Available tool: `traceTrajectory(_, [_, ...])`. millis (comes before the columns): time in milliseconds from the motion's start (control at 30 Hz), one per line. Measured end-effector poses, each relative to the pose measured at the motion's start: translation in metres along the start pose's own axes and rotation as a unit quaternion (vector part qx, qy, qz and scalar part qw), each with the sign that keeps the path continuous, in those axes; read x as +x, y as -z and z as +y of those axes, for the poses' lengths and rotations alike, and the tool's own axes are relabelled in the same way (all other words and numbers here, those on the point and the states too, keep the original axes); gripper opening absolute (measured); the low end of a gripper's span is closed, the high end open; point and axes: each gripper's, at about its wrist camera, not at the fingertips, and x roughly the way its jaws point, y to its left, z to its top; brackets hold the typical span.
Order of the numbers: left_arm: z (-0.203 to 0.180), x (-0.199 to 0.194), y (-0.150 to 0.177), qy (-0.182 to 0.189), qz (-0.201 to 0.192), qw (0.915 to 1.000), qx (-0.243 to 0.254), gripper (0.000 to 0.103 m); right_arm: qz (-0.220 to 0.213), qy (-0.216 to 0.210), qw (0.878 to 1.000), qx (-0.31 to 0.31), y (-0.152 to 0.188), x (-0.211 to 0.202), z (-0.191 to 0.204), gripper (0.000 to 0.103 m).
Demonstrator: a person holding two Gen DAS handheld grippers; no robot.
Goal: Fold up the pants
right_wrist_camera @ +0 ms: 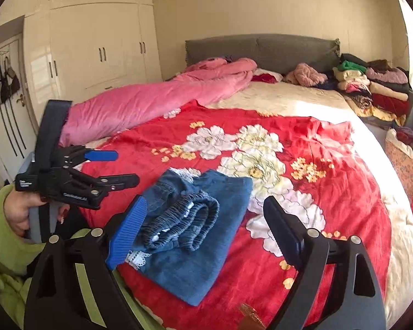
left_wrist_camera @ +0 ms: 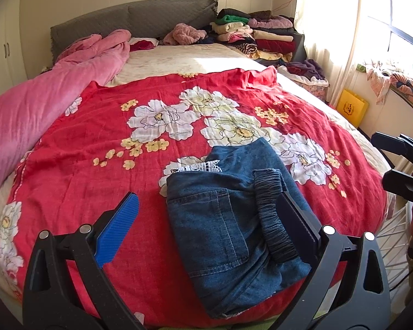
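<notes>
Left wrist view
- Your left gripper (left_wrist_camera: pixel 206 220): jaws spread wide, nothing pinched. Blue pad (left_wrist_camera: pixel 118 228) sits clear of the cloth on the left; the dark finger (left_wrist_camera: pixel 297 220) overlaps the waistband edge in the picture, can't tell if it touches.
- Pants (left_wrist_camera: pixel 228 225): blue denim, folded into a compact bundle, lying on the red floral blanket (left_wrist_camera: pixel 124 126) near the close edge of the bed. Back pocket faces up, dark elastic waistband (left_wrist_camera: pixel 272 206) on the right side, white lace trim (left_wrist_camera: pixel 198 166) peeking out at the far edge.
- Your right gripper (left_wrist_camera: pixel 399 162): only black parts at the right edge of the picture, off to the side of the bundle.
- Background: pink quilt (left_wrist_camera: pixel 41 101) along the left, grey headboard (left_wrist_camera: pixel 140 19), stack of folded clothes (left_wrist_camera: pixel 256 35) at the far right corner, bright window (left_wrist_camera: pixel 393 27).

Right wrist view
- Your right gripper (right_wrist_camera: pixel 206 225): jaws wide apart, holding nothing. Blue pad (right_wrist_camera: pixel 128 231) just beside the waistband, dark finger (right_wrist_camera: pixel 283 228) over the blanket, apart from the denim.
- Pants (right_wrist_camera: pixel 195 247): same folded bundle between the two fingers in the picture, resting on the blanket, gathered waistband (right_wrist_camera: pixel 184 220) on top.
- Your left gripper (right_wrist_camera: pixel 115 167): fingers parted, empty, left of the bundle and not touching it.
- Your left hand (right_wrist_camera: pixel 22 211): grips the handle, green sleeve (right_wrist_camera: pixel 2 242).
- Background: cream wardrobe (right_wrist_camera: pixel 96 44), door with hanging bags (right_wrist_camera: pixel 5 85).
</notes>
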Motion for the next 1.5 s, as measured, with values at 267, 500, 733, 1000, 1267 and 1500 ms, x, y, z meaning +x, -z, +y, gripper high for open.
traceTrajectory(267, [0.018, 0.053, 0.015, 0.001, 0.060, 0.9977, -0.031, 0.093, 0.093, 0.011, 0.993, 0.070, 0.020, 0.070, -0.030, 0.085])
traceTrajectory(500, [0.032, 0.095, 0.026, 0.048, 0.109, 0.9892, -0.085, 0.092, 0.161, -0.030, 0.977, 0.136, 0.038, 0.135, -0.053, 0.069])
traceTrajectory(733, [0.030, 0.101, 0.020, 0.085, 0.110, 0.9843, -0.110, 0.064, 0.162, -0.079, 0.977, 0.116, 0.030, 0.158, -0.043, 0.015])
traceTrajectory(1000, [0.031, 0.093, -0.027, 0.072, 0.065, 0.9912, -0.090, 0.053, 0.092, -0.062, 0.991, 0.068, -0.024, 0.149, -0.038, 0.011])
traceTrajectory(1267, [0.033, 0.121, -0.033, 0.012, 0.072, 0.9951, -0.066, 0.076, 0.129, 0.047, 0.988, 0.070, -0.020, 0.181, -0.061, 0.045])
traceTrajectory(1500, [0.041, 0.120, -0.018, -0.001, 0.086, 0.9935, -0.074, 0.090, 0.128, 0.075, 0.985, 0.089, -0.002, 0.165, -0.067, 0.066])
